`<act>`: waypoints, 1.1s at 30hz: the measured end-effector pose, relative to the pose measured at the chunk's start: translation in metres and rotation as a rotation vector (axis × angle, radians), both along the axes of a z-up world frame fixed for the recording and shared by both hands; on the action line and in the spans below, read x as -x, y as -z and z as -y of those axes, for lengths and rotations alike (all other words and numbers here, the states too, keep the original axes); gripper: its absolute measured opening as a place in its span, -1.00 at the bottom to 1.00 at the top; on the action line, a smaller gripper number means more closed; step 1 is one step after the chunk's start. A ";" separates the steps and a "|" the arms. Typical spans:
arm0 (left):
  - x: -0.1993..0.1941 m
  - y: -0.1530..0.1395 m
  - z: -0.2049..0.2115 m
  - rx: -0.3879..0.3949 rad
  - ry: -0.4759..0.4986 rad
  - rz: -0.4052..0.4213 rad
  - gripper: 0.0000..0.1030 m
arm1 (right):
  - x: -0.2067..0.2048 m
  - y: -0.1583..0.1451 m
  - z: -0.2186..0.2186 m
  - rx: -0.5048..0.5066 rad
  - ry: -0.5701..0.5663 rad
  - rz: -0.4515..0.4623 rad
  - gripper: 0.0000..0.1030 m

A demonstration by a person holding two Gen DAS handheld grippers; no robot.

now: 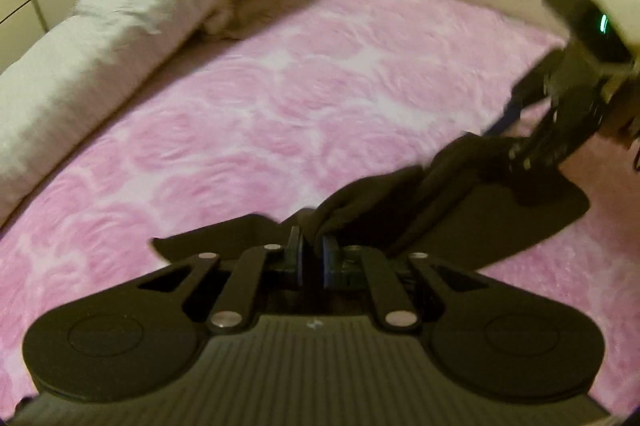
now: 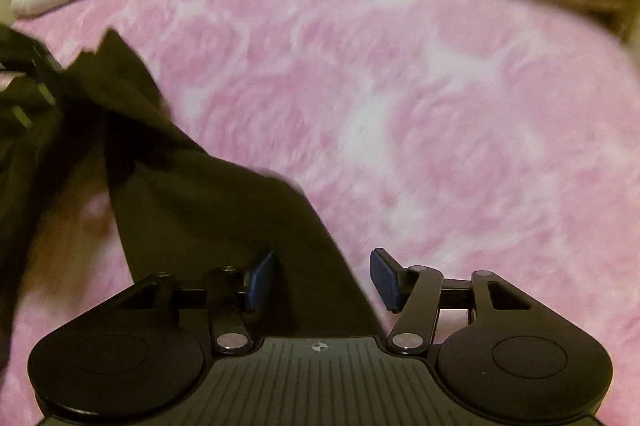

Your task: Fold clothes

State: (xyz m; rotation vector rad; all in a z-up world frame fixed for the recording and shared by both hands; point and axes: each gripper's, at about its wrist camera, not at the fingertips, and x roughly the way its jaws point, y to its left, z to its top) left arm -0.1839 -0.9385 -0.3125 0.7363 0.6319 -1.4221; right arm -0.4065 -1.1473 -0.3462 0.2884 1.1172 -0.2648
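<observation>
Fabric sits pinched between the blue pads of our left gripper [image 1: 311, 258], whose jaws are drawn tight on a bunched edge of the dark garment [image 1: 460, 202], so that side is secured. In the right wrist view, our right gripper [image 2: 320, 280] stands with its jaws apart, and a flat tongue of the same garment lies between them without either pad pressing on it; this end is loose and rests on the pink blanket [image 2: 440, 114]. From there the cloth runs as a twisted rope up toward the left gripper, partly raised off the bed rather than lying flat. We judge the step in hand to be laying the garment out for a fold, and to do it well we should take a clean corner with the right jaws, not a wad, then draw both hands apart until the twist falls out. We should keep the cloth low over the blanket, whose plush pile may drag the hem and rumple it. Beyond the garment the blanket offers open room for spreading. At the far side a rolled pale duvet [image 1: 132, 10] lines the bed's edge, so we should fold short of it.
</observation>
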 end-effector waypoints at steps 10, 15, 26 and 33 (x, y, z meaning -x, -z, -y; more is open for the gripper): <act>0.004 -0.038 -0.008 0.117 0.056 0.025 -0.88 | 0.017 -0.075 -0.035 0.604 -0.155 0.132 -0.90; 0.064 -0.008 -0.014 -0.018 0.215 -0.057 -0.67 | 0.059 -0.074 -0.055 0.965 -0.126 0.121 -0.77; 0.037 0.007 -0.076 -0.121 0.084 -0.084 -0.47 | 0.094 -0.026 -0.080 0.523 0.092 -0.269 -0.21; -0.108 -0.007 -0.148 -0.141 -0.222 0.087 -0.26 | -0.017 -0.063 -0.113 0.298 -0.046 0.027 -0.13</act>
